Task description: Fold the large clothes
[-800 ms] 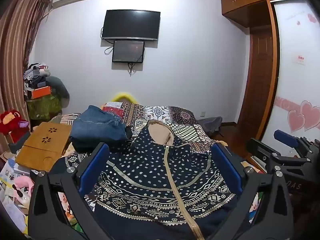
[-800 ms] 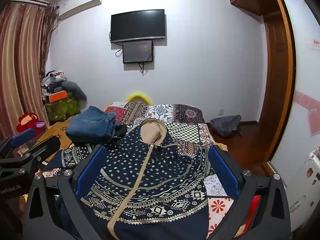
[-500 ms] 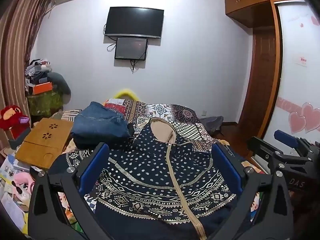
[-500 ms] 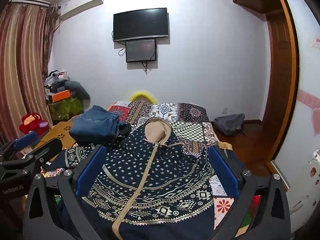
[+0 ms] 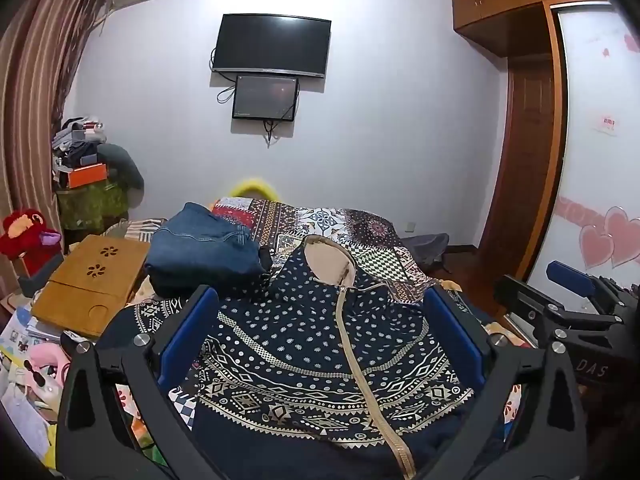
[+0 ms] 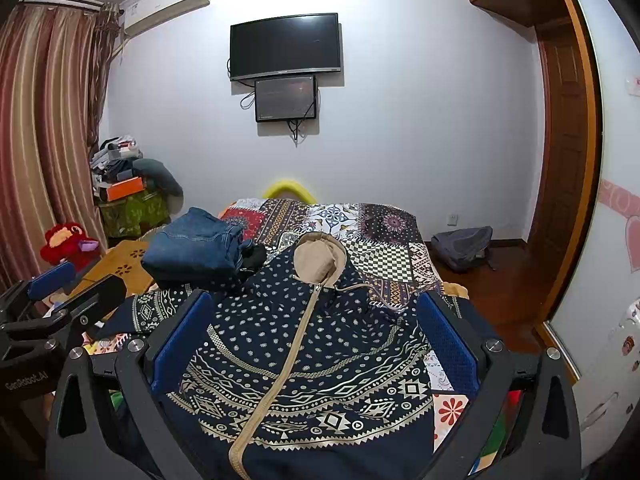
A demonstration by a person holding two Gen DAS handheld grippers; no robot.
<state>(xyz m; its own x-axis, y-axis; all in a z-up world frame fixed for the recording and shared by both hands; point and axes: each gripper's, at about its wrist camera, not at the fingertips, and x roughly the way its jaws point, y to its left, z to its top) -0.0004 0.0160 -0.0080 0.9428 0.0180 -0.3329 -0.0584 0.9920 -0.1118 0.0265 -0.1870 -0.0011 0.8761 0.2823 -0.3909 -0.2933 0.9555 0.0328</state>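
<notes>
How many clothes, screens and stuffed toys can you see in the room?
Clothes on the bed: 2, patterned hooded jacket and folded jeans
Screens on the wall: 2, big TV and small monitor
Stuffed toys: 1, red plush
Total: 5

Each handheld gripper is a black moulded frame with slotted cut-outs and silver round-head screws at the finger pivots. The left gripper (image 5: 322, 334) carries two long fingers faced with blue textured pads (image 5: 188, 336). The right gripper (image 6: 316, 340) is built the same, its blue pads (image 6: 446, 344) ribbed. White lettering marks the side of each black body, only partly readable.
</notes>
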